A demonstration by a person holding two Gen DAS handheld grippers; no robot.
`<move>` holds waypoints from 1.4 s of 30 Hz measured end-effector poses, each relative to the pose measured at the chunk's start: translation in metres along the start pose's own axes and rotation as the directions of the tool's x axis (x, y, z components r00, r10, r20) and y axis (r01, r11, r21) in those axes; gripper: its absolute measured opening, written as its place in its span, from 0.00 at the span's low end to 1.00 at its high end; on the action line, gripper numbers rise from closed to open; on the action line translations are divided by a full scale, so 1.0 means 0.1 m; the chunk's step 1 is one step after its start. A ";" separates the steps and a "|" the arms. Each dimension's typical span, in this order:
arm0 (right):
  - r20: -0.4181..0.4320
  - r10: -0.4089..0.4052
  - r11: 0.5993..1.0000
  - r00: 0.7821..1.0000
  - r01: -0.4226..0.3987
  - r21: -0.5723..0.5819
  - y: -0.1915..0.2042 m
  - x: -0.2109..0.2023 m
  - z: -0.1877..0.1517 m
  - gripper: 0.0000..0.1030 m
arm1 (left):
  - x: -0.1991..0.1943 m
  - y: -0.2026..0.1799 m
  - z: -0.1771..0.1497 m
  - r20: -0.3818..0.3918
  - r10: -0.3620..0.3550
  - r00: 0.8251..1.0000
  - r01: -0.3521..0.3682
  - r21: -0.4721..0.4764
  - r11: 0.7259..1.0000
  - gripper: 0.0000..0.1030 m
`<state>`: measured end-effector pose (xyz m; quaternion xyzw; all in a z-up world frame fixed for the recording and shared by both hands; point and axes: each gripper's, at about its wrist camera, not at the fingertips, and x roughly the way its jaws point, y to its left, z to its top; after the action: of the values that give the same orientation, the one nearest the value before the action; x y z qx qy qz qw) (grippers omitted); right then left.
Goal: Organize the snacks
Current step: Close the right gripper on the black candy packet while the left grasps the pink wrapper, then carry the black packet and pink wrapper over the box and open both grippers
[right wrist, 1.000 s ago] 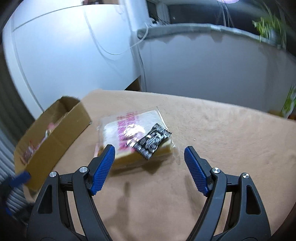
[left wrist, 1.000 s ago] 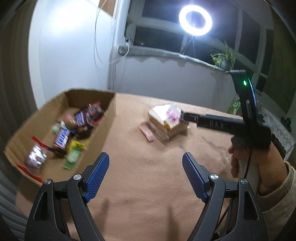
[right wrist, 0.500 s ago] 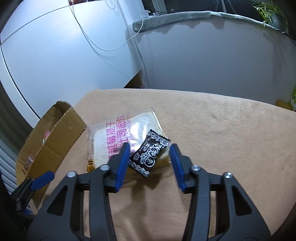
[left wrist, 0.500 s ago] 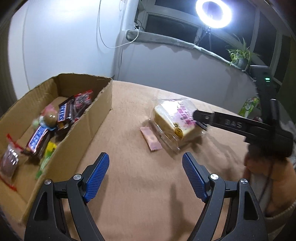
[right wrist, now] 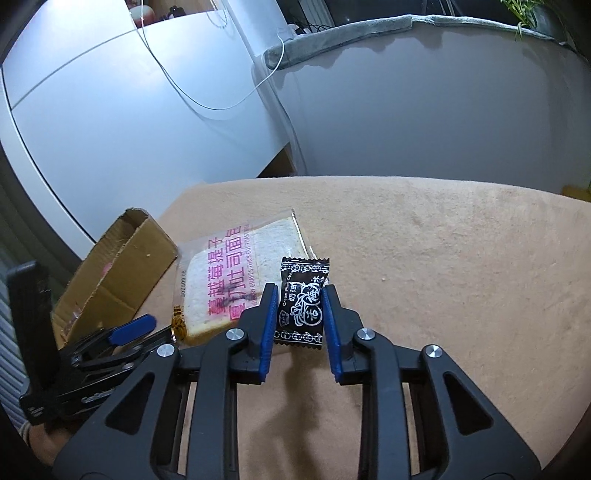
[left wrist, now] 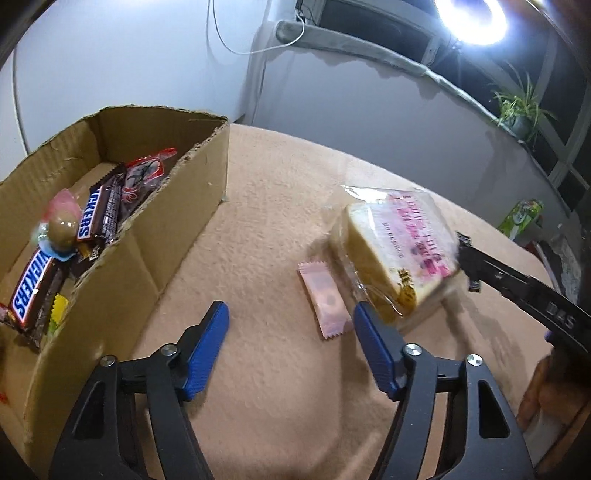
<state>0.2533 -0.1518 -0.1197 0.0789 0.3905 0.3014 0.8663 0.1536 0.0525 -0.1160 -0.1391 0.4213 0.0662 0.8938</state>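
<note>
A black snack packet point(right wrist: 303, 302) rests on the edge of a clear-wrapped bread pack point(right wrist: 221, 288) on the tan tablecloth. My right gripper point(right wrist: 300, 314) is closing on the packet, its blue pads touching both sides. In the left wrist view a small pink packet point(left wrist: 327, 299) lies beside the bread pack point(left wrist: 395, 254). My left gripper point(left wrist: 291, 321) hovers just before the pink packet, jaws closing; the packet's near end sits just inside the right fingertip, untouched. The cardboard box point(left wrist: 177, 258) at the left holds Snickers bars point(left wrist: 31, 288) and several other snacks.
The right gripper's black arm point(left wrist: 517, 288) reaches in from the right, with a person's hand point(left wrist: 535, 398) below it. A green package point(left wrist: 521, 218) stands at the table's far right. A ring light point(left wrist: 469, 18) and a plant point(left wrist: 517, 110) are by the window.
The right jaws went from wide open to closed around the black packet. The left gripper moved forward and down, away from the box toward the pink packet, and its jaws narrowed.
</note>
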 end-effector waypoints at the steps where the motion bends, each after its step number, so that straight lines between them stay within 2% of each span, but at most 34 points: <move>1: 0.002 0.005 1.000 1.000 -0.005 -0.002 0.00 -0.02 0.00 0.24 | 0.02 -0.02 0.01 -0.003 0.012 1.000 -0.012 0.012 1.000 0.67; 6: 0.018 0.030 0.999 0.999 -0.030 -0.009 0.02 -0.15 -0.04 0.24 | 0.13 -0.14 0.06 -0.027 0.074 0.997 -0.072 0.077 0.994 0.64; 8: 0.030 0.037 0.999 0.999 -0.037 -0.006 0.01 -0.23 -0.09 0.24 | 0.14 -0.18 0.07 -0.023 0.080 0.997 -0.077 0.103 0.992 0.54; 10: 0.041 0.041 0.999 0.998 -0.041 -0.001 0.00 -0.32 -0.13 0.24 | 0.15 -0.21 0.07 -0.021 0.085 0.996 -0.082 0.130 0.988 0.33; 11: 0.045 0.042 0.999 0.998 -0.042 0.000 0.00 -0.37 -0.16 0.24 | 0.15 -0.22 0.06 -0.020 0.080 0.997 -0.076 0.142 0.987 0.29; 12: 0.047 0.043 0.999 0.998 -0.043 0.000 -0.01 -0.41 -0.18 0.24 | 0.14 -0.22 0.05 -0.022 0.066 0.998 -0.063 0.147 0.987 0.20; 13: 0.054 0.041 0.999 0.998 -0.041 0.004 -0.02 -0.48 -0.22 0.24 | 0.14 -0.21 0.04 -0.024 0.052 0.998 -0.048 0.147 0.988 0.16; 21: 0.070 0.029 0.999 0.997 -0.031 0.022 -0.09 -0.73 -0.47 0.24 | -0.08 -0.19 -0.11 0.002 -0.080 0.997 0.078 0.154 0.985 0.15; 30: 0.077 0.011 0.999 0.997 -0.014 0.038 -0.05 -0.92 -0.67 0.24 | -0.60 -0.22 -0.33 0.075 -0.139 0.987 0.123 0.193 0.974 0.15; 36: 0.130 -0.002 1.000 0.992 0.001 0.009 0.11 -1.22 -0.65 0.24 | -0.95 -0.32 -0.31 0.133 -0.186 0.973 0.153 0.229 0.961 0.15; 42: 0.186 -0.002 0.999 0.983 0.010 -0.041 0.39 -1.49 -0.56 0.24 | -1.35 -0.30 -0.29 0.213 -0.223 0.951 0.168 0.252 0.953 0.15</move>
<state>0.1184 -0.2127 -0.0491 0.0875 0.3019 0.2981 0.9013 0.0537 0.0154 -0.0234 -0.0667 0.2996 -0.0563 0.9501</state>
